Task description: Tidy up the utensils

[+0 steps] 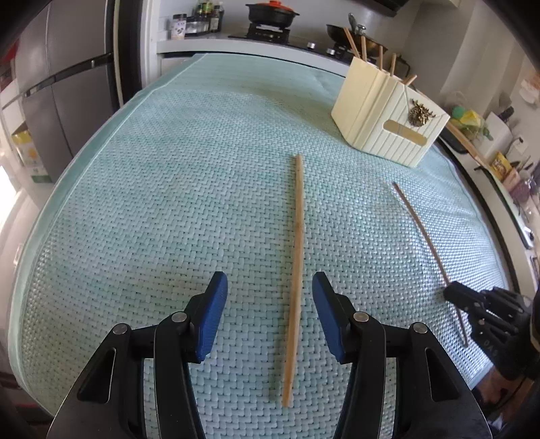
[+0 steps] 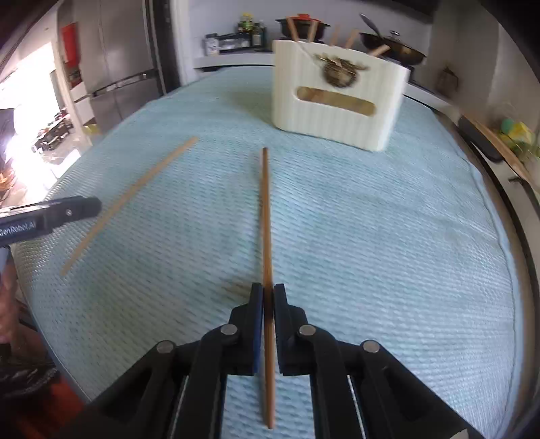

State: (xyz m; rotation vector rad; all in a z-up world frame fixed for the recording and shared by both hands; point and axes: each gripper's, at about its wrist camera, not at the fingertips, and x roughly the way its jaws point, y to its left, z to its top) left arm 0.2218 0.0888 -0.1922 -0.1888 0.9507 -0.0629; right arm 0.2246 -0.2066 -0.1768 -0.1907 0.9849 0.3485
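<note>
A light wooden chopstick [image 1: 297,256] lies on the teal woven mat [image 1: 168,189], running between the open fingers of my left gripper [image 1: 270,293]; it also shows in the right wrist view [image 2: 131,199]. My right gripper [image 2: 268,297] is shut on a darker brown chopstick [image 2: 266,216], which points toward the cream utensil holder [image 2: 337,101]. In the left wrist view the right gripper [image 1: 455,297] grips that dark chopstick [image 1: 418,223] at the right. The holder [image 1: 388,114] stands at the far right with several wooden utensils in it.
A stove with a black pot [image 1: 271,15] and a wok [image 2: 395,45] stands beyond the mat. A grey fridge [image 1: 67,87] is at the left. The counter's right edge [image 1: 479,189] holds small clutter.
</note>
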